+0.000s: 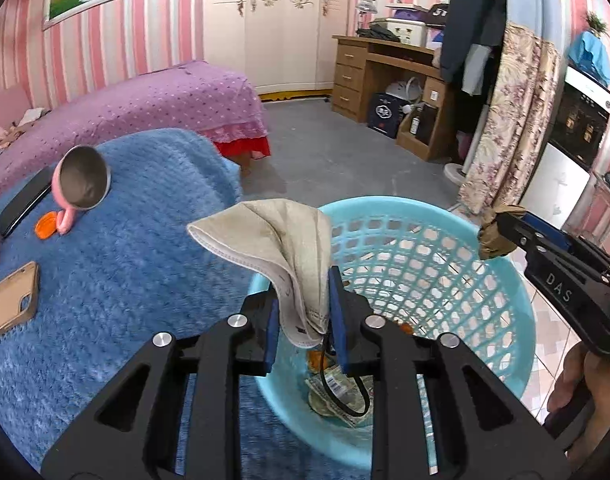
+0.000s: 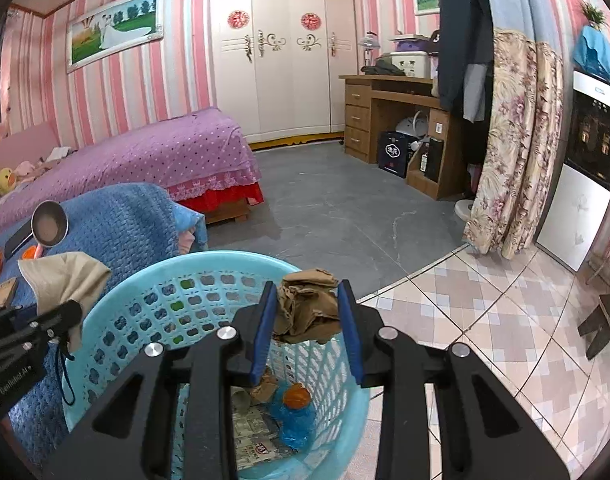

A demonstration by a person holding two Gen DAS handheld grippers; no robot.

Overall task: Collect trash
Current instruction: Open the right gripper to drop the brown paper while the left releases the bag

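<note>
A beige face mask (image 1: 273, 248), folded and creased with a stitched white edge, is seen in the middle of the left wrist view, and its black ear loop hangs down below it. The mask is held between the blue pads (image 1: 337, 312) of the left gripper (image 1: 303, 320), whose jaws stand narrow around its lower part, while the upper part is flopped over to the left, above the near rim of a light blue basket (image 1: 501, 280). A crumpled brown wad (image 2: 307, 308), like paper or thin cloth, is shown in the centre of the right wrist view. It is pinched at its sides by the narrowly set jaws of the right gripper (image 2: 309, 320), over the far right rim of the same basket. In the lower part of the basket, printed wrappers, a blue plastic bag (image 2: 295, 420) and an orange piece (image 2: 296, 397) are seen. A pink cup (image 1: 83, 186), a phone (image 1: 23, 204) and a tan phone case (image 1: 11, 300) are laid on the blue blanket (image 1: 125, 272) at the left of the left wrist view. The basket's floor is largely hidden by the gripper bodies, and what the brown wad is made of cannot be told. The hand (image 1: 585, 392) at the lower right is cut off by the frame edge.
</note>
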